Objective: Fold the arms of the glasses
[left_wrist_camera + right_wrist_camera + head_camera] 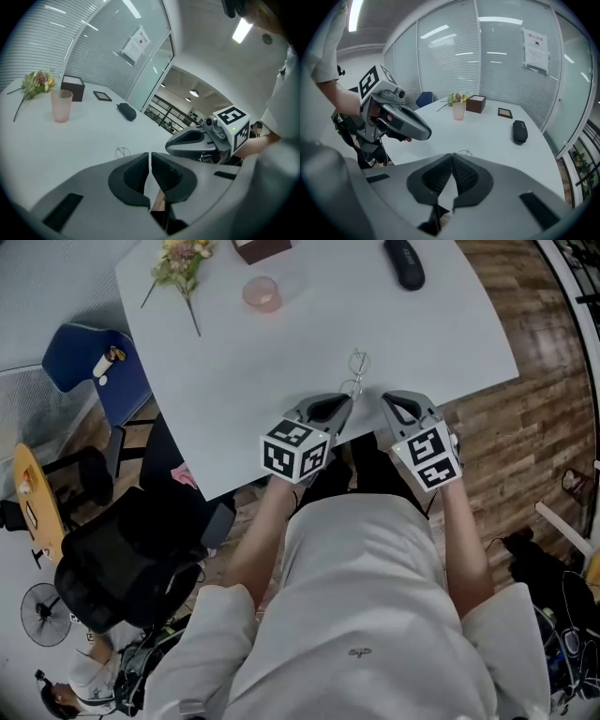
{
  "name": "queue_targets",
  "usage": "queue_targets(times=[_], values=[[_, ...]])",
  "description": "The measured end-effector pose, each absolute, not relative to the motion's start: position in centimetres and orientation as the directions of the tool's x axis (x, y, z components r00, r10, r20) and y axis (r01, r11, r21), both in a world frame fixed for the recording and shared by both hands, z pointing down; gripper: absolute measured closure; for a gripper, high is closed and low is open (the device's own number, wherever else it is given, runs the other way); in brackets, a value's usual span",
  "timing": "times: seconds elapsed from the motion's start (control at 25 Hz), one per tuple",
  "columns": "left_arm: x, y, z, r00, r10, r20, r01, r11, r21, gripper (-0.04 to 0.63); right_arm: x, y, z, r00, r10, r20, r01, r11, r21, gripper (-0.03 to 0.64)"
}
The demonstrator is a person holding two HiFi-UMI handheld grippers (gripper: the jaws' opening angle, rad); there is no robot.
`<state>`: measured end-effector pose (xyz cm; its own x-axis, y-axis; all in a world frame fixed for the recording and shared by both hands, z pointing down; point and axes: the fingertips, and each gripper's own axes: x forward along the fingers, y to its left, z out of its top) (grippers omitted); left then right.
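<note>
You are standing at the counter [281, 343], holding the left hand-held gripper [345, 401] and right hand-held gripper [387, 399] over its near edge. Both are clenched on nothing. The glasses [357, 371] are lying just ahead between them, probably so each gripper can reach one arm.

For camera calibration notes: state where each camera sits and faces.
Head view: on the person's head, steeply down at table and glasses; forearms, left gripper, right gripper show.
Left gripper view: rides that gripper, faces across table; own jaws, right gripper show.
Right gripper view: likewise, faces the cup; own jaws, left gripper show.
All three share the glasses.
</note>
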<state>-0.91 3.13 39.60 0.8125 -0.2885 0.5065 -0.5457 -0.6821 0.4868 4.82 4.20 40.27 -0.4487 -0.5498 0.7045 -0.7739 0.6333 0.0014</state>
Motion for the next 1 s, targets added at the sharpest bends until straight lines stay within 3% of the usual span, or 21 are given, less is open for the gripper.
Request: queue_targets(times=[1.0], values=[[-5.6,6.0,29.7,0.821,-0.427,0.378,-0.523,-0.829,0.199,0.574,2.6,7.3,29.7,-0.411,-0.782,0.468,-0.873,0.485,0.044,0.611]])
